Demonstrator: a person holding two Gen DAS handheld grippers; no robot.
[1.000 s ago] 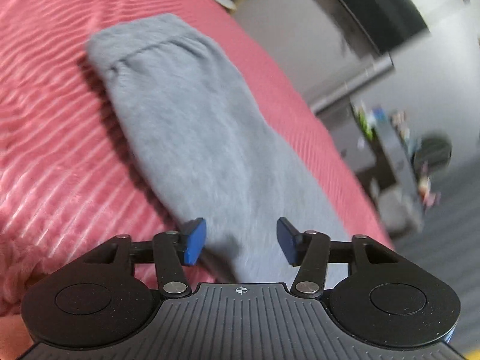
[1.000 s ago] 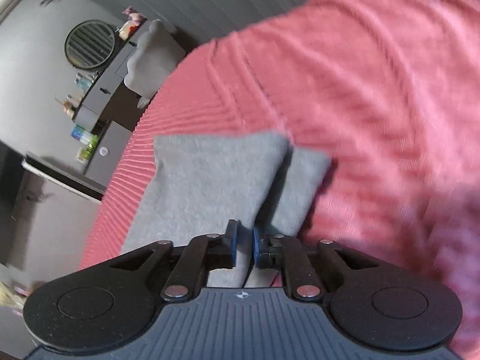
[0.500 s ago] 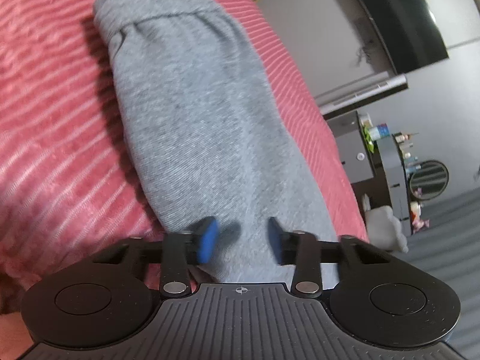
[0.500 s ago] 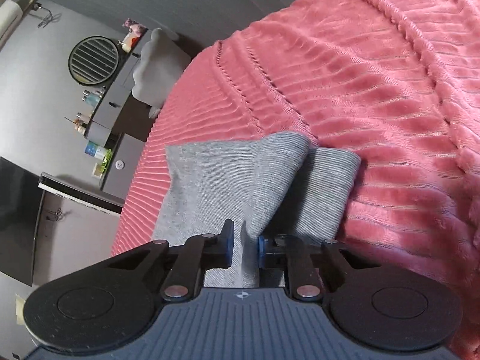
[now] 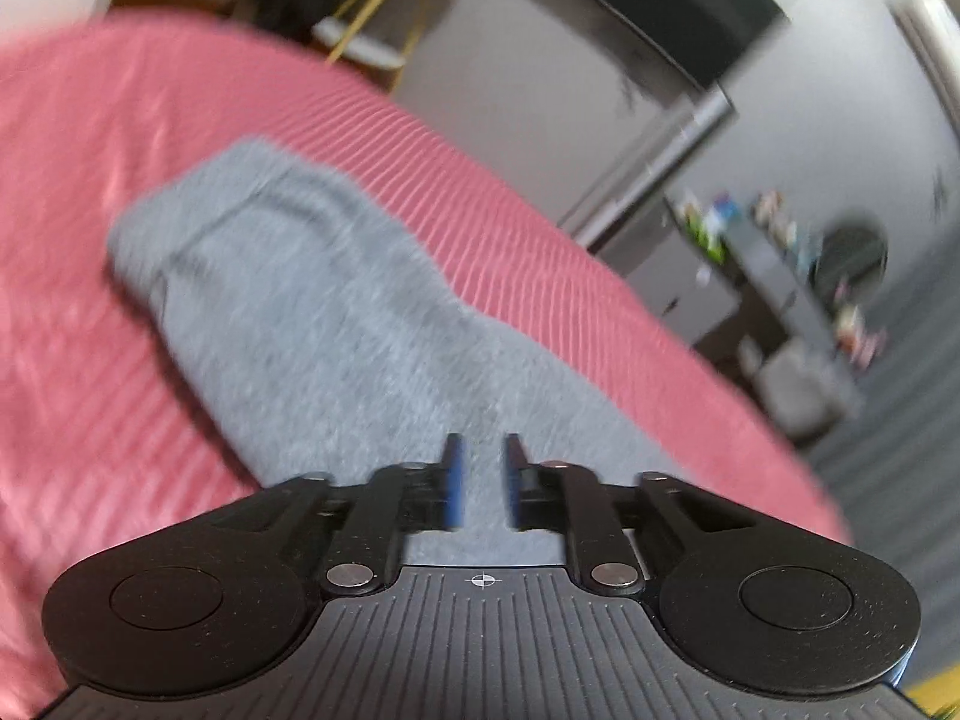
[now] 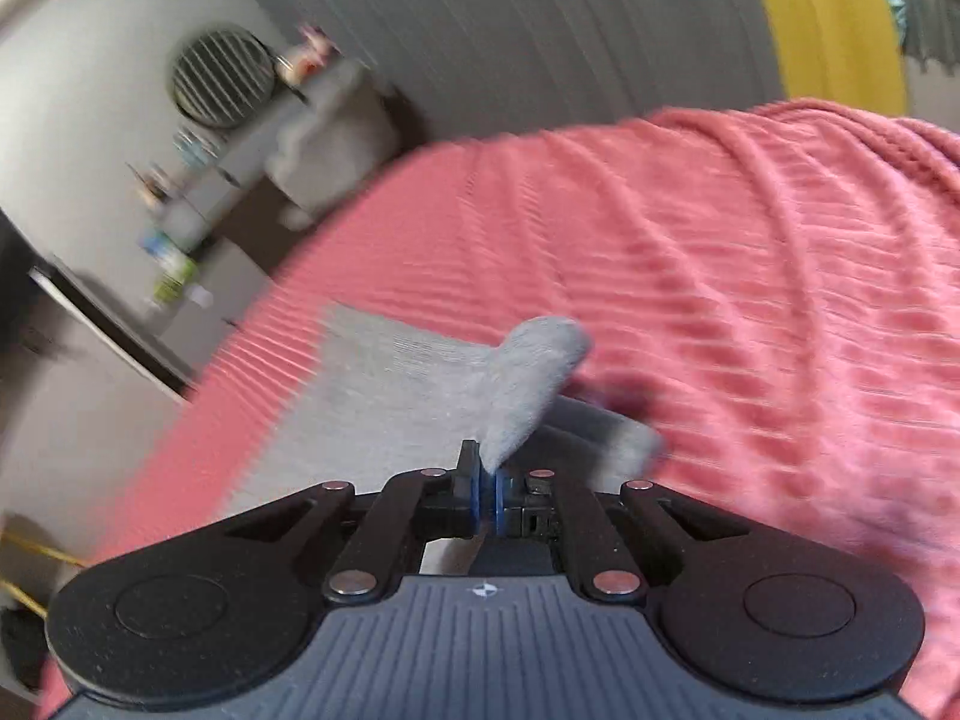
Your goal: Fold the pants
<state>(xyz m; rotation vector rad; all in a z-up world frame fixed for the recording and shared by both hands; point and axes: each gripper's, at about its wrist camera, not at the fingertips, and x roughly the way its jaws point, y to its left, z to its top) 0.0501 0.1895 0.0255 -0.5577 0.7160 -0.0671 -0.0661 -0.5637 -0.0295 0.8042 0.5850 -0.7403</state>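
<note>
Up close, the right gripper has its blue pads pressed together on a pinch of the grey pants; its jaws have just been closing, and the fabric rises from the pinch in a peaked fold above the layer beneath. A cuffed end of the lower layer lies flat just to the right of the fold, on the pink ribbed blanket.

The left gripper has its blue pads a narrow gap apart, having just been opening a little. Grey cloth shows through the gap, but the blur hides whether the pads press on it or stand clear of it. From there the pants stretch away up and to the left across the blanket, ending in a gathered waistband at the far end.

Beyond the bed's edge, a dark shelf unit carries a scatter of small bottles and trinkets, too smeared to tell apart. No label or writing on them can be read. A round slatted fan stands beside that shelf against a pale wall, and a grey curtain hangs behind it.
</note>
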